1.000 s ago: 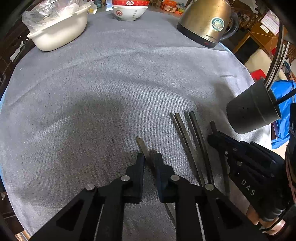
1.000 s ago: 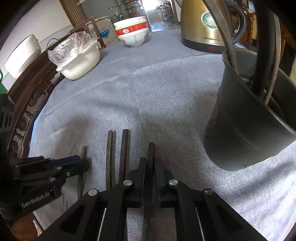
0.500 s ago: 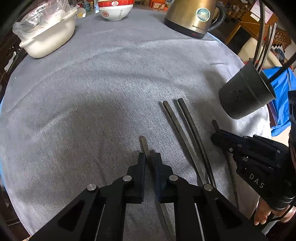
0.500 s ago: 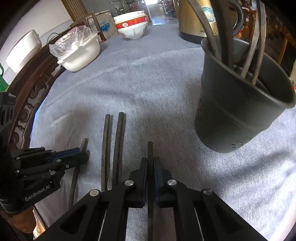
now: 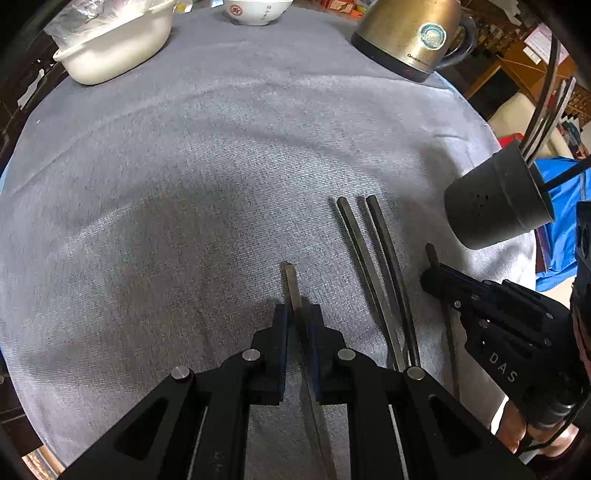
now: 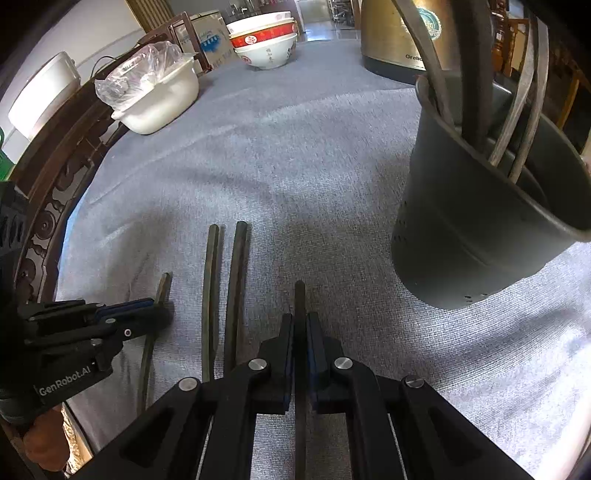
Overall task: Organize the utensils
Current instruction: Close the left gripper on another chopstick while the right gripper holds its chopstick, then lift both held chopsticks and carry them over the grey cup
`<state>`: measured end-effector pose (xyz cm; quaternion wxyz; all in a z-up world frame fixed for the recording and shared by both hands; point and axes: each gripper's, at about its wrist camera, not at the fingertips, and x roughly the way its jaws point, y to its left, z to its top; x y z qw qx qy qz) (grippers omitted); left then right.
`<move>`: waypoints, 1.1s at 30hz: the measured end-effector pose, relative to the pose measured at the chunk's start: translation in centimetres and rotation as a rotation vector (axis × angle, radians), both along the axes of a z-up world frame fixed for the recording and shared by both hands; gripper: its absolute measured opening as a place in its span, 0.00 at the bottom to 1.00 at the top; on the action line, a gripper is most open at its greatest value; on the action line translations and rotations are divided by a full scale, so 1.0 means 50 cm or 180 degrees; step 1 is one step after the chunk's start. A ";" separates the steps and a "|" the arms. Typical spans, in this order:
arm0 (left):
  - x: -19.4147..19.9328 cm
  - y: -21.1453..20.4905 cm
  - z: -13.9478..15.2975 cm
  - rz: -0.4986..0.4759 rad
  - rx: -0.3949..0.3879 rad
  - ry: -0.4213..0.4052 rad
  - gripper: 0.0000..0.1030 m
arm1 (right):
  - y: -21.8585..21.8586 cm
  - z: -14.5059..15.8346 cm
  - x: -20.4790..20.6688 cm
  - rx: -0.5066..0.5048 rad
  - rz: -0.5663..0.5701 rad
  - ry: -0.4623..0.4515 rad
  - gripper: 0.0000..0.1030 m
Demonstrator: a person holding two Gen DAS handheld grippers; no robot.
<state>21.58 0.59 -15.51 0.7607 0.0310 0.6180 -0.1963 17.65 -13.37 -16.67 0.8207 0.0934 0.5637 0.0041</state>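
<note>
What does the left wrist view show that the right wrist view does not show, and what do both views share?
Only the left wrist view shows the blue cloth beyond the table edge and the lettering DAS on the right claw.

Only the right wrist view shows the inside of the dark utensil holder, the carved wooden chair and the full stack of bowls.

Both show the grey tablecloth, the gold kettle, the white basin, two loose chopsticks, and each claw shut on one chopstick.

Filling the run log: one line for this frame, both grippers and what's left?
left gripper: shut on chopstick | right gripper: shut on second chopstick | on cloth: two chopsticks | target: utensil holder, upright, part-filled
</note>
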 end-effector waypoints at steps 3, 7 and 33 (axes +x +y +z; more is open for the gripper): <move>0.005 -0.016 -0.001 0.0036 0.0047 0.0042 0.10 | 0.001 0.000 0.002 0.0005 0.0018 0.0013 0.08; 0.016 -0.019 -0.003 0.0105 0.0047 0.0107 0.10 | 0.003 0.000 0.005 -0.0026 0.0052 0.0013 0.08; -0.045 -0.001 0.074 0.0326 0.0086 -0.0437 0.06 | 0.004 0.085 -0.056 0.0069 0.0120 -0.0663 0.07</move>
